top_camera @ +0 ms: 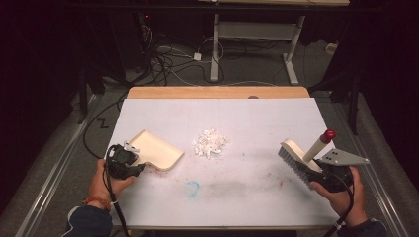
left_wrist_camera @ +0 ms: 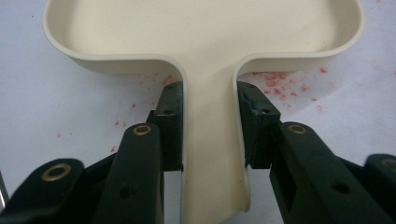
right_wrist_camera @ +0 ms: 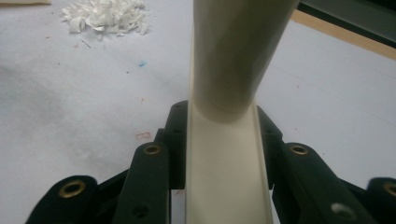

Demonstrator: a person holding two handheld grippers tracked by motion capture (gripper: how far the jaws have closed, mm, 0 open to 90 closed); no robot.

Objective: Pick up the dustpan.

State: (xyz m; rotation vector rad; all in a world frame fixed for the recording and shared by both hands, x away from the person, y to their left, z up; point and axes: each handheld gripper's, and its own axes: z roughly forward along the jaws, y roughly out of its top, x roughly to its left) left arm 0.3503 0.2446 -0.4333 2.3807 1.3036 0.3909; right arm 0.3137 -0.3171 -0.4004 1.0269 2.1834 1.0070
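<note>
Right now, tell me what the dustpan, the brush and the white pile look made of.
Dustpan: seemingly cream plastic, smooth matte moulded rim. Brush: same cream body, grey bristles, red-tipped handle; likely plastic. White pile: thin torn flakes, probably paper scraps.

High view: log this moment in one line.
left gripper shut on dustpan | right gripper shut on brush | paper scraps between, untouched

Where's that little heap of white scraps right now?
In the high view the heap of white scraps lies on the white table near its middle, just right of the cream dustpan and well left of the brush. It touches neither.
</note>
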